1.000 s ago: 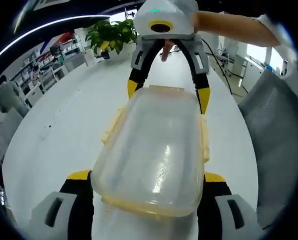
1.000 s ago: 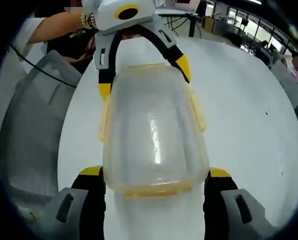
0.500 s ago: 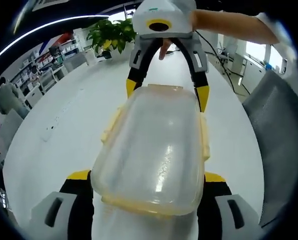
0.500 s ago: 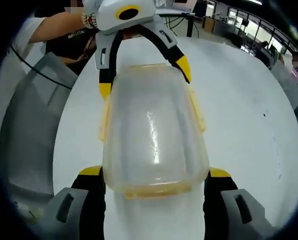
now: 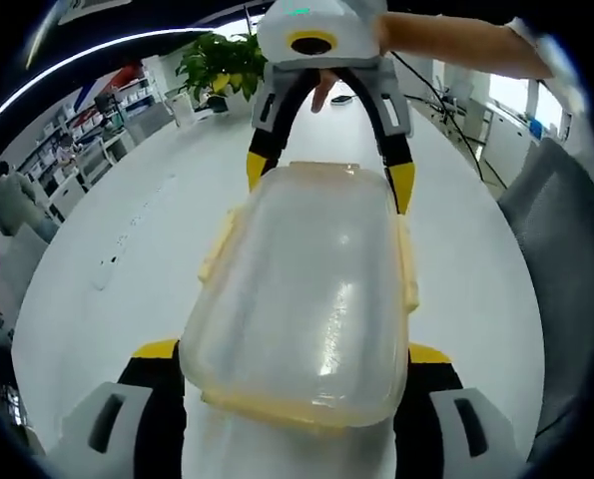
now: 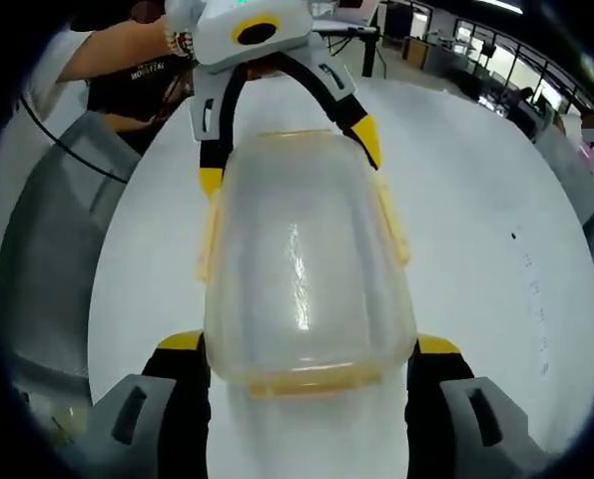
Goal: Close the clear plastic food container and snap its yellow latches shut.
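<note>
A clear plastic food container (image 5: 306, 299) with its lid on is held between both grippers, one at each short end. Yellow latches (image 5: 220, 249) run along its sides and ends; whether they are snapped down I cannot tell. My left gripper (image 5: 292, 354) is shut on the near end in the left gripper view, and my right gripper (image 5: 330, 178) clasps the far end. In the right gripper view the same container (image 6: 301, 279) sits in my right gripper (image 6: 308, 346), with the left gripper (image 6: 289, 158) on its far end.
A large white table (image 5: 117, 259) lies under the container. A grey chair (image 6: 47, 259) stands beside it, the chair (image 5: 566, 249) also at the right of the left gripper view. A potted plant (image 5: 222, 65) stands at the far edge. A person's arm (image 5: 456, 45) reaches behind the right gripper.
Both views have shifted a little over the table, so the cameras moved. The container keeps its place between both pairs of jaws; neither grip has changed.
</note>
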